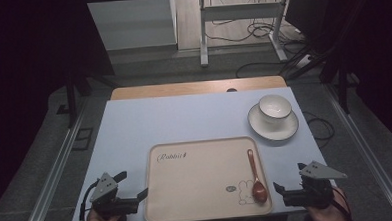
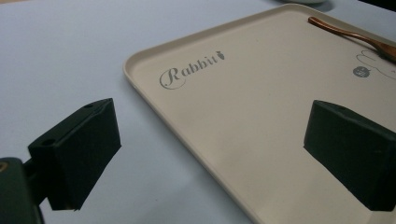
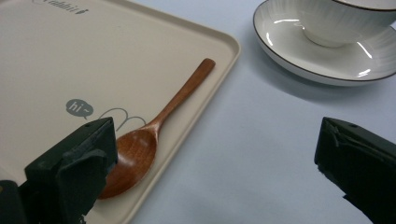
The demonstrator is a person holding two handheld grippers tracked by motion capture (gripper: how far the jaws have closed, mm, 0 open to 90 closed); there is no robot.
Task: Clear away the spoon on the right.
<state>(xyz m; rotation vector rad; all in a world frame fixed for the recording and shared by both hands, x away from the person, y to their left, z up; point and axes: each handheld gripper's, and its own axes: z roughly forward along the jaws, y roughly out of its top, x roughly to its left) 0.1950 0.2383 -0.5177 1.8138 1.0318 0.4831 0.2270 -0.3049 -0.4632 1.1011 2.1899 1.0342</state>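
The brown wooden spoon (image 1: 255, 177) lies lengthwise on the beige rectangular tray (image 1: 198, 200), bowl end nearest the right tongs (image 1: 287, 188); both right and left tongs (image 1: 132, 189) gape, empty.

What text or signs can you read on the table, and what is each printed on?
"Rabbit", with a small carrot mark: far left corner of the tray.
"hi~": grey speech bubble on the tray, beside the spoon.
The rabbit outline drawing carries no words.
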